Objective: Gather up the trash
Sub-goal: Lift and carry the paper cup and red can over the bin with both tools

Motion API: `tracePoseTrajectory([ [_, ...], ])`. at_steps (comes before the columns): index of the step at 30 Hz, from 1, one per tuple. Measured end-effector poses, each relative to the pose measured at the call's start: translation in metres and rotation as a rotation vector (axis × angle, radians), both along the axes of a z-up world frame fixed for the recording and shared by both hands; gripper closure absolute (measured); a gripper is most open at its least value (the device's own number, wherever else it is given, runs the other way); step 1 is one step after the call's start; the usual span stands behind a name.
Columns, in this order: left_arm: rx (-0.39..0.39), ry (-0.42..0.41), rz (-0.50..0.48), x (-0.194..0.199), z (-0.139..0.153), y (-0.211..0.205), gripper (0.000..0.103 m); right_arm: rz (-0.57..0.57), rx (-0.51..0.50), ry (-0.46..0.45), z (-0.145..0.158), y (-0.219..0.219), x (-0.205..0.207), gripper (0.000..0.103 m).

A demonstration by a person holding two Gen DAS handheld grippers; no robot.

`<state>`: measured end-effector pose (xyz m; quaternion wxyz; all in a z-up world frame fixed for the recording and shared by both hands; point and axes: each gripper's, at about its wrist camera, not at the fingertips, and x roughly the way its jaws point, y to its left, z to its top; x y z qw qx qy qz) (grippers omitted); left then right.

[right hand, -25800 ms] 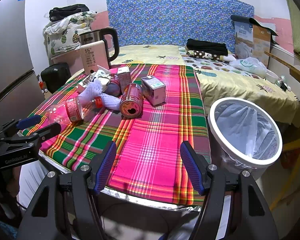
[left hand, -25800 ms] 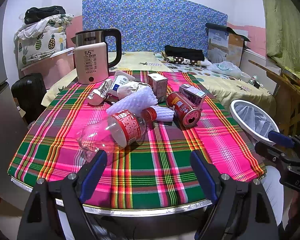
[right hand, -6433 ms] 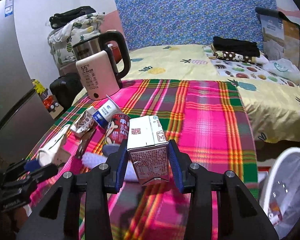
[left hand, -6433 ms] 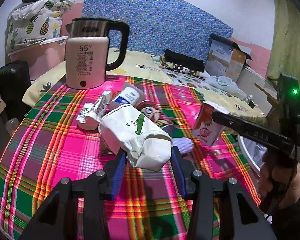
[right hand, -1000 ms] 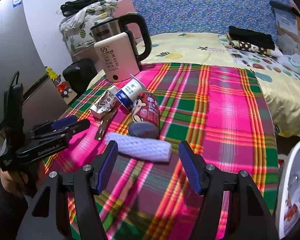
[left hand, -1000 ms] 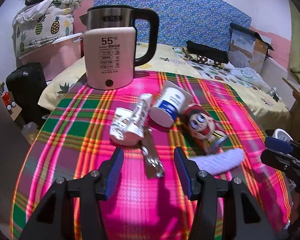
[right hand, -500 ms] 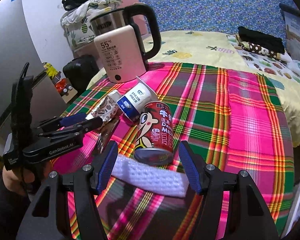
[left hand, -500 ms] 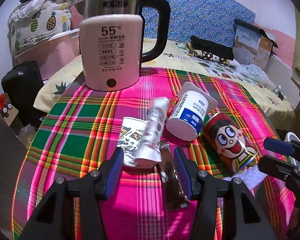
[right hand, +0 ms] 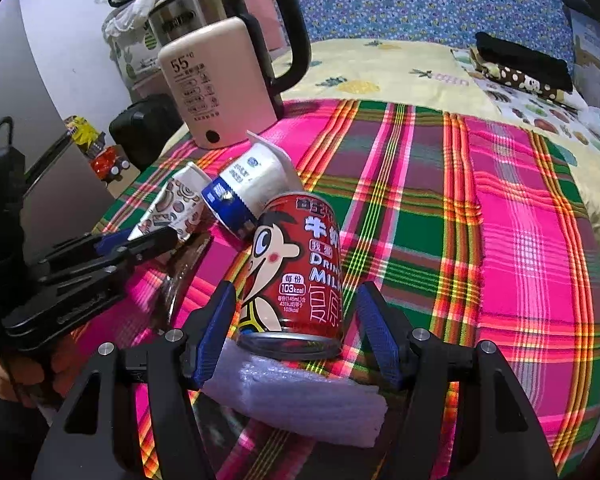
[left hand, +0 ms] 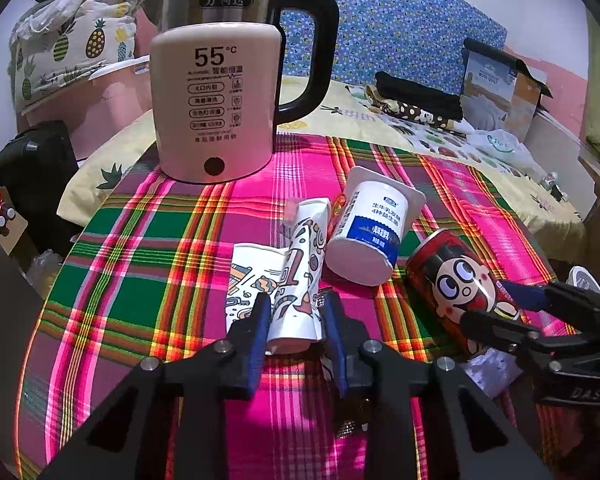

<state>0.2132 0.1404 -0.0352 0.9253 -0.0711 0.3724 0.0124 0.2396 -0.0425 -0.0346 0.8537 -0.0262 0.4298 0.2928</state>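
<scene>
While the left claw (left hand: 294, 320) has just closed on the flattened cup (left hand: 300, 276), the can (right hand: 296, 272) lies on the desk (right hand: 520, 240) between the spread right claw (right hand: 296, 320) pads. Can's long axis runs away from the claw; neither pad clearly touches.

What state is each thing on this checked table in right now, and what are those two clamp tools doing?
Kettle: upright, lid shut.
Patterned paper cup: crushed flat, lying down.
Yogurt cup: tipped on its side.
Red milk can: lying on its side, resting partly on the foam.
White foam sleeve: lying flat.
Left gripper: just closing, pinching the paper cup.
Right gripper: open, either side of the can.
</scene>
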Motion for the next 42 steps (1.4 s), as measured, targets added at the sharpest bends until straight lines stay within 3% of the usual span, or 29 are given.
tracePoseTrajectory([
  [2, -0.002, -0.005, 0.006, -0.003, 0.002, 0.001, 0.075, 0.005, 0.009, 0.007, 0.001, 0.0, -0.001, 0.049],
  [22, -0.034, -0.088, 0.009, -0.052, 0.039, -0.02, 0.075, -0.032, 0.087, -0.057, 0.03, -0.033, -0.025, 0.049],
  [42, -0.055, -0.099, -0.182, -0.081, 0.052, -0.121, 0.076, -0.179, 0.103, -0.078, 0.033, -0.11, -0.063, 0.049],
])
